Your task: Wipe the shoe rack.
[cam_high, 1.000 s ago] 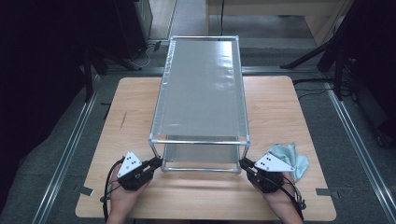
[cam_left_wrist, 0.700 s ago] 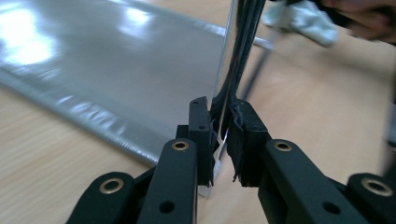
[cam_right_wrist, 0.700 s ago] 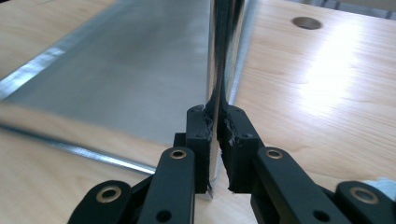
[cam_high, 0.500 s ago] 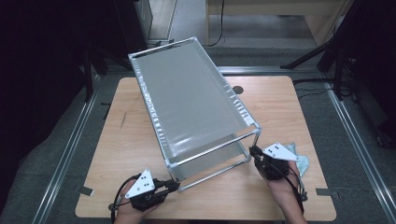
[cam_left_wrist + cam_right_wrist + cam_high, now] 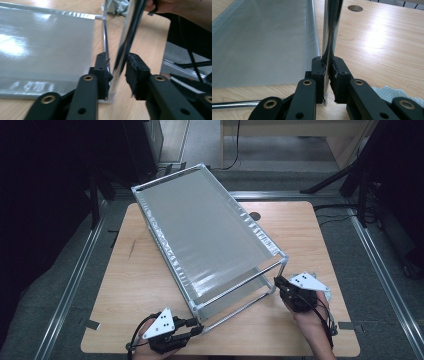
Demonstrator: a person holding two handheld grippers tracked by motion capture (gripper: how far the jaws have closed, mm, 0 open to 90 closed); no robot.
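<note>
Two grippers work the two-tier shelf rack (image 5: 210,240), skewed on the table (image 5: 320,230). Our right gripper (image 5: 278,284) clamps its chrome post (image 5: 331,30); our left gripper (image 5: 199,329), jaws just opening, should clear its post (image 5: 126,45) gently.

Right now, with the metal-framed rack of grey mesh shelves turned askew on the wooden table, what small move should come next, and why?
Probably draw the left gripper back off the rack's chrome corner post. Its jaws have just been opening, and a gap shows beside that post. The right gripper is clamped on the other front post, so the grey mesh shelf rack stays steadied on the wooden table.
</note>
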